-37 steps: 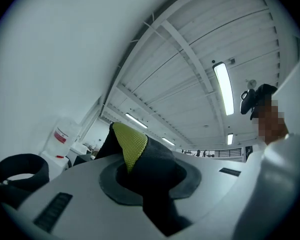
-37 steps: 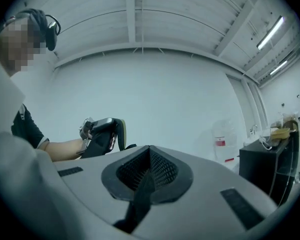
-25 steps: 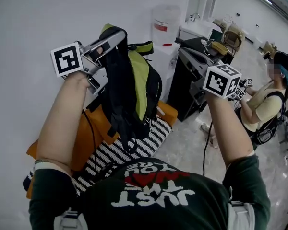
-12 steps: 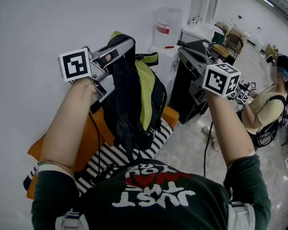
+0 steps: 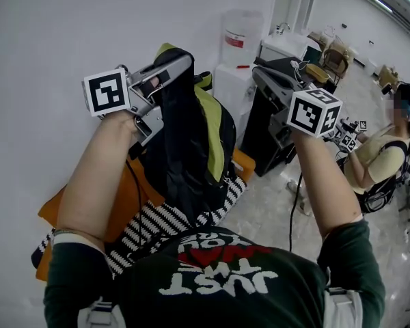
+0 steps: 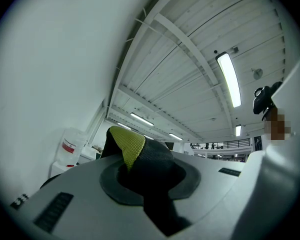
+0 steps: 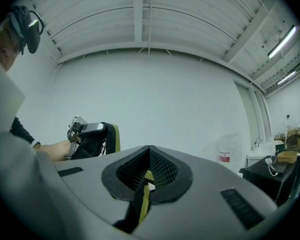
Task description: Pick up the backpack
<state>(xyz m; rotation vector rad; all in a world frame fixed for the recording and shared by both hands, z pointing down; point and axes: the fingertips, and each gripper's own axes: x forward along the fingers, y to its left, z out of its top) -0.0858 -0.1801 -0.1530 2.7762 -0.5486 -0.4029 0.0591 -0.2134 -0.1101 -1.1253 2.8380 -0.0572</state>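
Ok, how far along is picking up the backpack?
Done: the left tool is clamped on the top of the backpack, holding it upright. In hand: the right tool pinches a black-and-green strap. Left: getting the bottom clear of the striped cloth; whether it already hangs free is hidden.

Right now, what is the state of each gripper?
Left gripper: closed on the backpack.
Right gripper: closed on a thin black-and-yellow strip; what it belongs to cannot be told.
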